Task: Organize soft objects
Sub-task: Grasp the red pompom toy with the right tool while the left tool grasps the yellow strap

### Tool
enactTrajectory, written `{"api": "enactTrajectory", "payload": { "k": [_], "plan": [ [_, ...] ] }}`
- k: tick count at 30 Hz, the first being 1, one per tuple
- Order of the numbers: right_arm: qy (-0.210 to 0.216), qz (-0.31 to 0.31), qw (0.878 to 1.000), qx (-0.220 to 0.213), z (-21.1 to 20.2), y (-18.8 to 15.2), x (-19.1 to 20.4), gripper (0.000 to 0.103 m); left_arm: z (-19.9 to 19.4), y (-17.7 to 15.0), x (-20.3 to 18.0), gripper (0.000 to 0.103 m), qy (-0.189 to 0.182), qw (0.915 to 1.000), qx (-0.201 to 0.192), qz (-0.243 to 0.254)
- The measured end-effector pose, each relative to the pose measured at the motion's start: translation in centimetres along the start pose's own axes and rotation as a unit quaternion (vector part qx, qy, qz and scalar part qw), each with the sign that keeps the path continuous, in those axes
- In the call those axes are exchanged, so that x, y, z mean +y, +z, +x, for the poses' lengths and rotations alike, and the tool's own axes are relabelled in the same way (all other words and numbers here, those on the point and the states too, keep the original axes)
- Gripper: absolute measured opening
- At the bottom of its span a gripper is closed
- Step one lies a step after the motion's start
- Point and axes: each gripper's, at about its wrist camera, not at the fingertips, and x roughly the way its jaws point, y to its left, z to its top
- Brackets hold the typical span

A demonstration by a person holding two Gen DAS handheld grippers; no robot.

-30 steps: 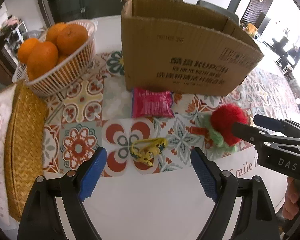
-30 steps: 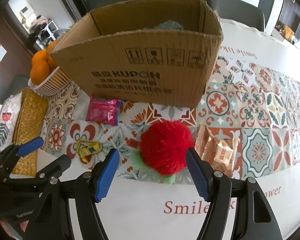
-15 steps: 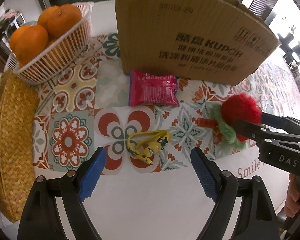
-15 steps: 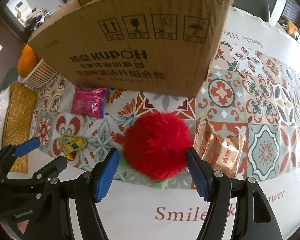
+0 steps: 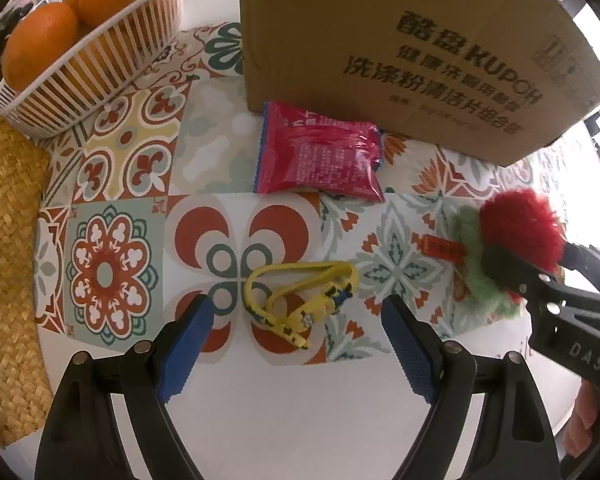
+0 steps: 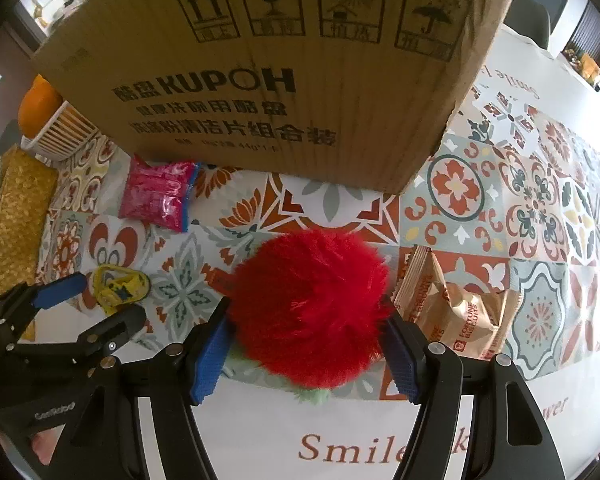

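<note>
I see tiled-pattern cloth on bench (image 5: 112, 168) | left tool (image 5: 296, 344) spread over yellow strap (image 5: 300, 296) | right tool (image 6: 306, 344) spread around red pompom (image 6: 308, 304), contact unclear | cardboard box (image 6: 284, 64) fills upper frame

One box (image 6: 284, 80), one basket (image 5: 88, 68) with three oranges (image 5: 40, 46) visible (more may hide beneath), one pink packet (image 5: 320, 156), one biscuit packet (image 6: 456, 312), one red pompom (image 6: 308, 308), one yellow strap (image 5: 300, 296), one woven mat (image 5: 8, 240), two grippers.

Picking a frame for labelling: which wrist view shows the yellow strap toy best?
Left wrist: the yellow strap toy lies whole and large just ahead of the open left gripper. Right wrist shows it small at the left edge, partly behind that gripper's finger.
</note>
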Motion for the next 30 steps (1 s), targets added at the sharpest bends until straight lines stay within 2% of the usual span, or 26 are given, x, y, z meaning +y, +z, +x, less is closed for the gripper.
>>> {"api": "enactTrajectory", "payload": {
  "k": [9, 14, 15, 16, 24, 30],
  "plan": [
    [-0.004, -0.005, 1.0, 0.004, 1.4, 0.4, 1.1, 0.066, 1.8, 1.0, -0.2, 0.084, 0.016, 0.9998, -0.008, -0.013],
    [-0.007, -0.005, 1.0, 0.005, 1.7, 0.3, 1.3, 0.055, 1.7, 1.0, -0.2, 0.072, 0.028, 0.9994, -0.02, -0.004],
    [-0.007, -0.006, 1.0, 0.005, 1.5, 0.2, 1.0, 0.052, 1.6, 0.9, -0.3, 0.066, 0.027, 0.9994, -0.023, -0.002],
    [-0.007, -0.005, 1.0, 0.004, 1.5, 0.2, 1.0, 0.05, 1.5, 0.6, -0.4, 0.06, 0.025, 0.9994, -0.025, 0.0],
    [-0.005, 0.005, 1.0, -0.01, -0.1, -0.2, 0.4, 0.044, 0.5, -0.1, -0.2, 0.059, -0.021, 0.9996, -0.018, 0.0],
    [0.0, 0.003, 1.0, -0.029, -2.3, -0.4, 0.2, 0.044, -1.5, -0.6, -0.1, 0.059, -0.033, 0.9988, -0.037, 0.004]
  ]
}}
